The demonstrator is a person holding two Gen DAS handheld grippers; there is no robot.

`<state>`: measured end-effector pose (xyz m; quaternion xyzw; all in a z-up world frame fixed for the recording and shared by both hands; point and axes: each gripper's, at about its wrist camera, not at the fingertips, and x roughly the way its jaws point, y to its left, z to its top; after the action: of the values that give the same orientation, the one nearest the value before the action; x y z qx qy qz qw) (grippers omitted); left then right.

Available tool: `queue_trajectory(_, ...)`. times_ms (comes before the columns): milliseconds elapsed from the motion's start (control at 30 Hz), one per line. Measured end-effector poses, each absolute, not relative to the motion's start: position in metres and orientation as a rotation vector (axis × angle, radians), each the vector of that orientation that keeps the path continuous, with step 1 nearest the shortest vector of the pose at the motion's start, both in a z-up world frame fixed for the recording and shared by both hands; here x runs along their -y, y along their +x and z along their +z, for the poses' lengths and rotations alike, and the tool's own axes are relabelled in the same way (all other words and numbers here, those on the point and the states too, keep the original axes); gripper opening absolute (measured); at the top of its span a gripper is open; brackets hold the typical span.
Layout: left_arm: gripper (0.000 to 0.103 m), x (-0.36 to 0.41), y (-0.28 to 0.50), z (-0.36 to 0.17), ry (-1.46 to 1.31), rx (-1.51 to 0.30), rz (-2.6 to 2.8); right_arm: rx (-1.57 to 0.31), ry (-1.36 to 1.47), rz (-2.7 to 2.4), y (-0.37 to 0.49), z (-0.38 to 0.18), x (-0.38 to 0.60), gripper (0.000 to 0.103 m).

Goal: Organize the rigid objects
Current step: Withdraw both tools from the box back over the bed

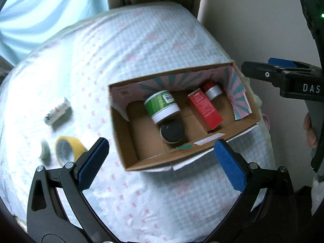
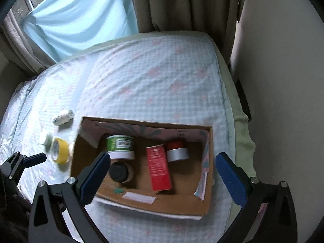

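An open cardboard box (image 1: 129,149) (image 2: 182,204) sits on the bed. Inside lie a green-and-white jar (image 1: 162,106) (image 2: 120,146), a black-lidded jar (image 1: 172,130) (image 2: 120,172), a red carton (image 1: 205,110) (image 2: 160,168) and a red-and-silver jar (image 1: 211,90) (image 2: 177,150). Left of the box on the sheet lie a yellow tape roll (image 1: 67,149) (image 2: 58,149), a small white-green jar (image 1: 44,150) (image 2: 47,138) and a white tube (image 1: 57,111) (image 2: 63,117). My left gripper (image 1: 160,162) is open and empty above the box's near edge. My right gripper (image 2: 163,174) is open and empty over the box.
The bed has a pale checked sheet (image 1: 141,46) (image 2: 141,77). A wall (image 2: 283,81) runs along the right side, curtains (image 2: 172,4) hang behind. The right gripper's body (image 1: 283,79) shows at the right of the left wrist view; the left gripper's finger (image 2: 34,159) shows at the left of the right wrist view.
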<state>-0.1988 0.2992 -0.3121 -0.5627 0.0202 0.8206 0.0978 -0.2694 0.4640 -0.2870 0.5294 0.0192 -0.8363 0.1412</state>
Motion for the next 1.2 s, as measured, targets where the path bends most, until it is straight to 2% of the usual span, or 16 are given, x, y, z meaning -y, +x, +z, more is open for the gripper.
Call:
queue_trajectory(367,0.103,-0.228,-0.138,-0.236,-1.583,0.002,2.547,-0.13,1.402,-2.449,-0.208,-0.212,-0.408,0.103)
queue_trajectory(733,0.103,-0.082,-0.083,-0.182,-1.46,0.089,2.754,-0.123,1.32,-2.47,-0.144,-0.176,-0.312,0.103)
queue_trajectory(1200,0.103,0.092,-0.057,-0.213,-1.536,0.224,2.746,-0.068,1.438,-2.444,-0.107,-0.212,-0.169,0.103)
